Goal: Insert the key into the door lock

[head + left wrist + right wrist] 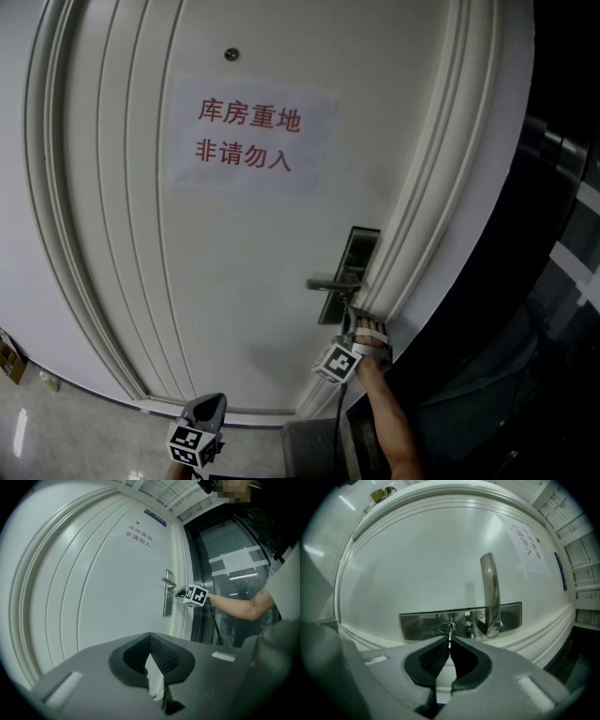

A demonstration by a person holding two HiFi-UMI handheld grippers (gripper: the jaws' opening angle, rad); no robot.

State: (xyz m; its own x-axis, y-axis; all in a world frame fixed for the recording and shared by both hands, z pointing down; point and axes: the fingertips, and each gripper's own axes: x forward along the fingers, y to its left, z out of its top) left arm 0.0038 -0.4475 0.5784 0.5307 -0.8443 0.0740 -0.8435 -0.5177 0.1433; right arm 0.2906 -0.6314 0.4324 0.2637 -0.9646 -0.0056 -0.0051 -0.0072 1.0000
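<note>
The white door (234, 281) carries a metal lock plate (417, 624) with a lever handle (488, 592) and a keyhole (446, 627). My right gripper (450, 641) is shut on a thin silver key (449, 634), whose tip sits at the keyhole. In the head view the right gripper (351, 317) points at the lock plate (354, 264) just below the handle (328, 283). My left gripper (208, 405) hangs low, well back from the door. In the left gripper view its jaws (150, 637) meet at the tip with nothing between them.
A paper sign with red characters (248, 136) is stuck on the door above the lock. The moulded door frame (441, 216) runs right of the lock, with dark glass (553, 234) beyond it. Tiled floor (56, 422) lies at lower left.
</note>
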